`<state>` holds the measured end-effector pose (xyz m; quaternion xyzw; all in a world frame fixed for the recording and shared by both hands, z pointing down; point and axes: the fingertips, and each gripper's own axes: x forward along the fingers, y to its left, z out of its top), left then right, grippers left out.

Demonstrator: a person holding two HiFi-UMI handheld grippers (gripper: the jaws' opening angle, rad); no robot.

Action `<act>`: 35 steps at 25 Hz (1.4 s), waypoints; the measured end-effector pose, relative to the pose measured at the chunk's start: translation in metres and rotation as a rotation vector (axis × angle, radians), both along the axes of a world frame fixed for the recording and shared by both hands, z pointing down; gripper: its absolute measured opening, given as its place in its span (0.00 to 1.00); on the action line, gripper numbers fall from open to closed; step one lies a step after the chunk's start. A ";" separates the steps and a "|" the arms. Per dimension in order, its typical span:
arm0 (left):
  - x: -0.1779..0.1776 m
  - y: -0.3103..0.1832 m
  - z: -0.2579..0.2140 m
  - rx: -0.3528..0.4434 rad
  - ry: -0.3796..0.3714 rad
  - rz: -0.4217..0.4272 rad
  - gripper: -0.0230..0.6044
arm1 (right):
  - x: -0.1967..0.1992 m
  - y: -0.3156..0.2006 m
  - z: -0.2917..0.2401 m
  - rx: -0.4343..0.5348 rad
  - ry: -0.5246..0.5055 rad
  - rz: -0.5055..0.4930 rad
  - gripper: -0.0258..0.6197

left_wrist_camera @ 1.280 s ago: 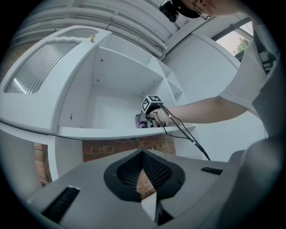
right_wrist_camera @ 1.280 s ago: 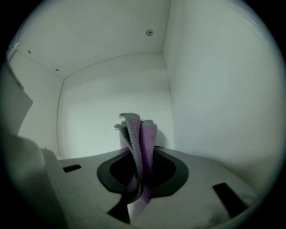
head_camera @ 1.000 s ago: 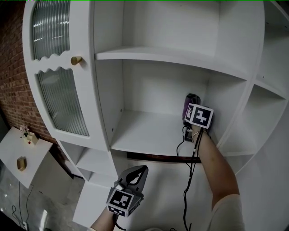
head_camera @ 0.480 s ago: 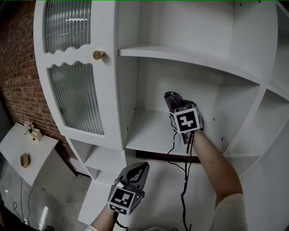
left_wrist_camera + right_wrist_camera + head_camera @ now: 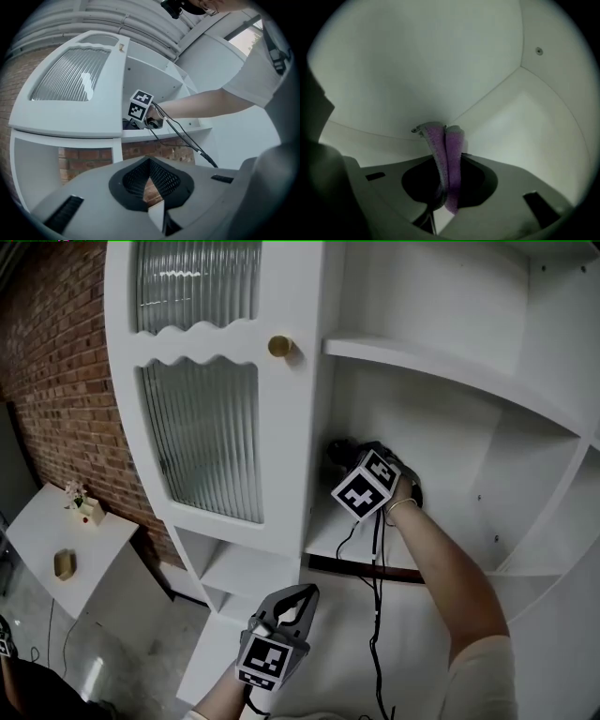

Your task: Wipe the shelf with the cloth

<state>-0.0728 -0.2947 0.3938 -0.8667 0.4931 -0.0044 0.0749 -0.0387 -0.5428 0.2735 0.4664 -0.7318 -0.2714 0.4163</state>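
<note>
Two grippers: the left gripper (image 5: 292,598) near, the right gripper (image 5: 343,453) farther in. One purple cloth (image 5: 448,154). One white cabinet (image 5: 450,437) with one door (image 5: 230,341), two ribbed glass panes, an upper pane (image 5: 195,282) and a lower pane (image 5: 202,439), and one brass knob (image 5: 279,346). One small counter (image 5: 37,545) at the left carries two small objects, a far object (image 5: 84,509) and a near object (image 5: 64,564). One brick wall (image 5: 66,381).

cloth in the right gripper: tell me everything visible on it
The cloth is purple, nubby fabric, folded into two layers side by side. The right gripper is shut on it. Its folded end sticks out past the jaws toward an inner corner of the white shelf. Contact with the surface can't be told.
</note>
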 end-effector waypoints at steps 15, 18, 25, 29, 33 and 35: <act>-0.034 -0.003 0.010 -0.019 0.014 -0.006 0.06 | -0.016 0.006 0.034 -0.174 0.226 -0.011 0.16; -0.036 -0.001 0.010 -0.016 0.016 -0.007 0.06 | -0.016 0.014 0.037 -0.195 0.247 -0.020 0.16; -0.035 0.012 0.006 -0.004 0.014 0.001 0.06 | -0.017 0.051 0.042 -0.210 0.289 -0.054 0.16; -0.030 0.023 0.001 0.007 0.015 0.013 0.06 | -0.017 0.082 0.044 -0.228 0.315 -0.080 0.16; -0.028 0.035 -0.002 0.014 0.009 0.016 0.06 | -0.020 0.111 0.044 -0.238 0.335 -0.109 0.16; -0.027 0.041 -0.002 0.007 0.017 0.021 0.06 | -0.021 0.126 0.045 -0.242 0.348 -0.123 0.16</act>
